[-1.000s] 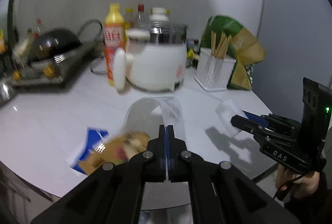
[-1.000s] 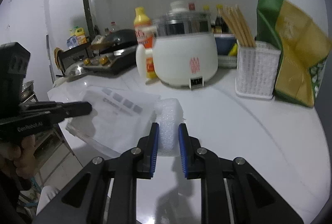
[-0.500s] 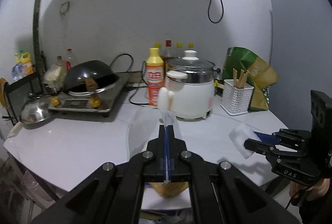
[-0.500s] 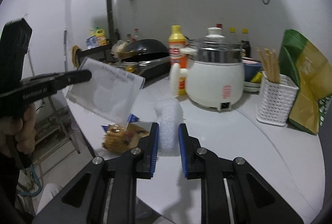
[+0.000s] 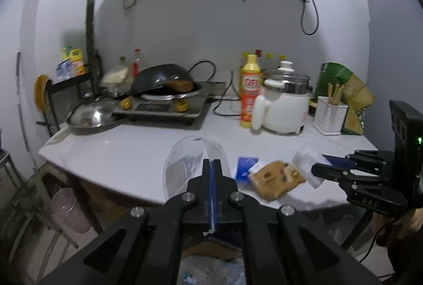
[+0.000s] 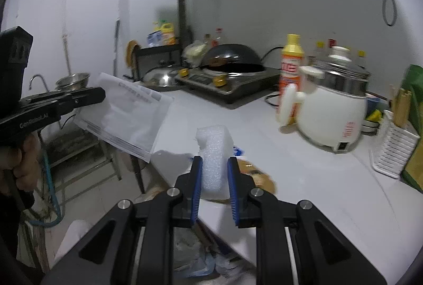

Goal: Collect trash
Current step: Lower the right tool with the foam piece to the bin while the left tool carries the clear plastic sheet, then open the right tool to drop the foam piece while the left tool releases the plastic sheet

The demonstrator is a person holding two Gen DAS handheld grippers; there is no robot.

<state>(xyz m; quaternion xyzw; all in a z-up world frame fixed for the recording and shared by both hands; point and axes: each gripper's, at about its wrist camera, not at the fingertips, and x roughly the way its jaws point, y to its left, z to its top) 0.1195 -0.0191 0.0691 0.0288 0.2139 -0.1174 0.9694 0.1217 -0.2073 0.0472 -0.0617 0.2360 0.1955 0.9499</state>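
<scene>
My left gripper (image 5: 212,166) is shut on a clear plastic bag (image 5: 194,160), held up off the white counter's front edge; the bag also shows in the right wrist view (image 6: 127,116), pinched by the left gripper (image 6: 101,94). My right gripper (image 6: 214,166) is shut on a white foam piece (image 6: 214,153), also seen in the left wrist view (image 5: 308,162). A brown snack wrapper (image 5: 276,178) and a blue-white packet (image 5: 246,166) lie on the counter near its front edge. Trash in a bag (image 5: 211,271) lies on the floor below.
On the counter (image 5: 119,150) stand a white rice cooker (image 5: 285,110), a yellow-capped bottle (image 5: 249,92), a chopstick basket (image 5: 330,114), a green-gold bag (image 5: 343,89) and a stove with a wok (image 5: 164,100). A steel lid (image 5: 92,116) lies left. A metal rack (image 6: 79,153) stands beside the counter.
Both grippers have pulled back and up from the counter, each with its piece of trash. The counter's front edge and the floor below have come into view.
</scene>
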